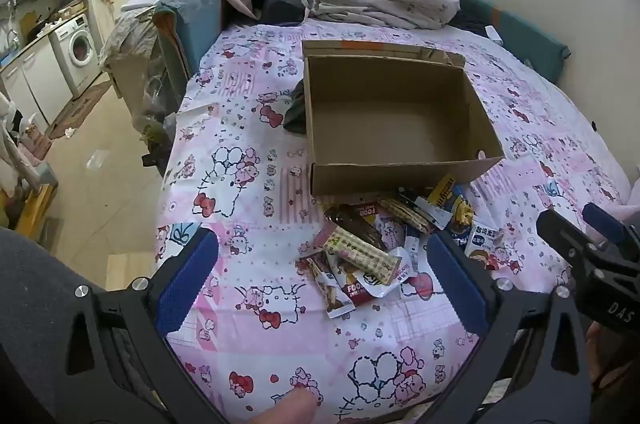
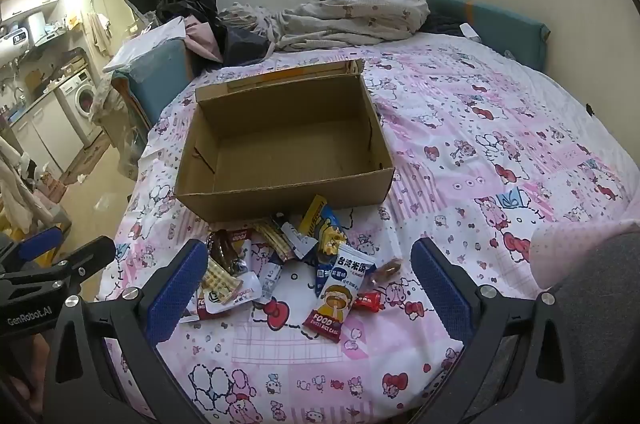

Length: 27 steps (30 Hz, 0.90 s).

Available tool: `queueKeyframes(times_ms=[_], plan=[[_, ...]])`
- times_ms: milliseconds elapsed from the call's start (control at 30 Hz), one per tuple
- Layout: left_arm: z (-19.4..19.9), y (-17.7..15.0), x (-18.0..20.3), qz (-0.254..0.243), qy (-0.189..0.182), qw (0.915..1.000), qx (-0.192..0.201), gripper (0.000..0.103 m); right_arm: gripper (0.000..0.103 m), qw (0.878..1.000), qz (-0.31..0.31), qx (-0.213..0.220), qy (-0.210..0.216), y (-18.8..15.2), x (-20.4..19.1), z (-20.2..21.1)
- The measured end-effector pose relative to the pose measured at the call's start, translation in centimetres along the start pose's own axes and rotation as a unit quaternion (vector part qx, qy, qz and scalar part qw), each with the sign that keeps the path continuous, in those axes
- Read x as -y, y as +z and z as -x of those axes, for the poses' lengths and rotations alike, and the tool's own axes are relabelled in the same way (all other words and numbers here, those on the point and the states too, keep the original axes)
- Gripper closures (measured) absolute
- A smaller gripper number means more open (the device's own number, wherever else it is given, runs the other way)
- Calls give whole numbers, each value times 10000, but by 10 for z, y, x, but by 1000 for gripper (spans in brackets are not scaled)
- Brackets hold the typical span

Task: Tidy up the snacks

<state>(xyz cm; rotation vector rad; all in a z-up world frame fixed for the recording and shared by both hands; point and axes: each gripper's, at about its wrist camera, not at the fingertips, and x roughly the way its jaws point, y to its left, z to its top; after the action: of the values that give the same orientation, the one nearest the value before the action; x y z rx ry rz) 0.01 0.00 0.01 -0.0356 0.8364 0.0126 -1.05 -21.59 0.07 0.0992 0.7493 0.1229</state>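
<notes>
Item one, nearest my lens: the left gripper, blue pads spread wide, nothing between them. Same entry for the right gripper — jaws fully released, empty.

Item two: the snack pile, loose packets heaped on the pink cartoon bedsheet, just ahead of both sets of fingers. A rice cake packet lies toward my right gripper's centre; a small red candy sits beside it.

Item three: the cardboard box, open-topped, directly behind the pile and touching its far edge.

Status, by my reckoning — nothing done yet. The box shows only bare bottom; every packet I can see is outside it. All sorting remains.
</notes>
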Motion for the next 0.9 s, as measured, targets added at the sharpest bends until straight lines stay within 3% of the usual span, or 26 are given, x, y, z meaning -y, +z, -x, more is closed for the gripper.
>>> queueKeyframes(times_ms=[167,900], plan=[[2,-3,1,-35,-35,9999,162,0,0,10000,-3,7,-13,-1,1,0],[3,5,0,29,19,9999,95,0,0,10000,-29,-34,47,-1,-2,1]])
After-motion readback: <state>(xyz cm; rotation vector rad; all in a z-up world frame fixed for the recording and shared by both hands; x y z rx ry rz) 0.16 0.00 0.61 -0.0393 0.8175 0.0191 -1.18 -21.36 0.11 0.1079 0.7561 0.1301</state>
